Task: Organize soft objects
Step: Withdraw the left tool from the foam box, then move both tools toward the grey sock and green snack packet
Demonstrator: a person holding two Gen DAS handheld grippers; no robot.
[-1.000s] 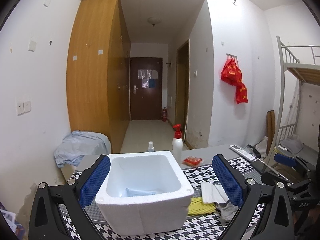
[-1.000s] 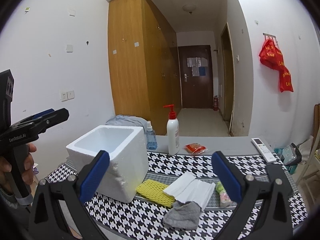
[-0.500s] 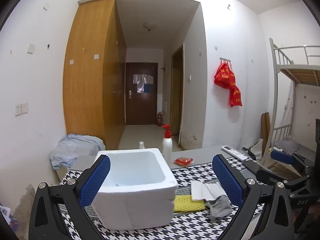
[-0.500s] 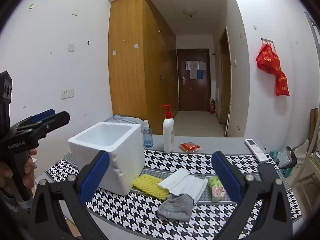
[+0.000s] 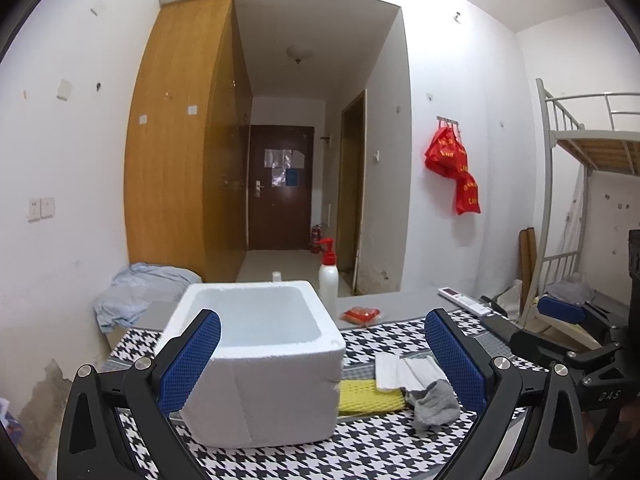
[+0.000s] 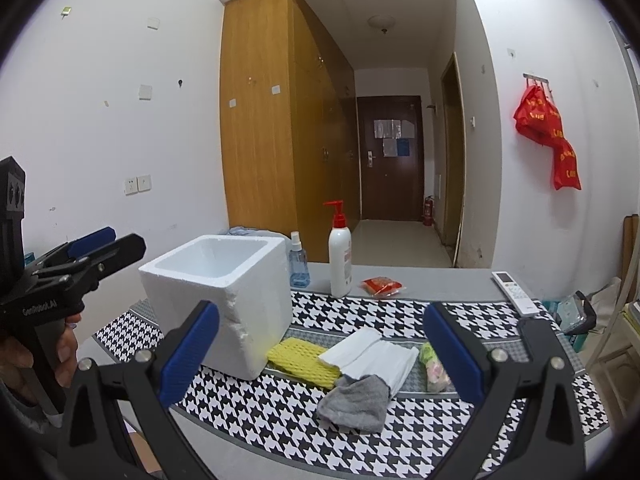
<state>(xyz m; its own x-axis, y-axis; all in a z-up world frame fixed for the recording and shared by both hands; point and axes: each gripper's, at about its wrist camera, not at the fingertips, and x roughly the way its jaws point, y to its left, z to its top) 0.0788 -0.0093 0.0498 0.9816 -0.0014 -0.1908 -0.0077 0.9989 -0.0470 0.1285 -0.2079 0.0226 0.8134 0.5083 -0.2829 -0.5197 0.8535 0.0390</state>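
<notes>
A white foam box [image 5: 256, 356] [image 6: 224, 296] stands on the houndstooth mat [image 6: 360, 320]. Right of it lie a yellow mesh pad [image 6: 302, 362] [image 5: 370, 396], a folded white cloth [image 6: 372, 356] [image 5: 404, 366], a grey sock [image 6: 356, 402] [image 5: 434, 404] and a green and pink soft item [image 6: 432, 366]. My left gripper [image 5: 322, 360] is open and empty, held back from the box. My right gripper [image 6: 320, 352] is open and empty above the near edge of the mat, in front of the soft things.
A pump bottle [image 6: 340, 258], a small blue spray bottle [image 6: 298, 260], a red packet [image 6: 382, 285] and a remote [image 6: 515, 293] sit at the back of the table. A blue cloth pile [image 5: 140, 294] lies behind left. A bunk bed [image 5: 576, 216] stands right.
Both grippers have pulled back and risen a little from the table. The box and the soft things look smaller and farther. Both stay open and empty.
</notes>
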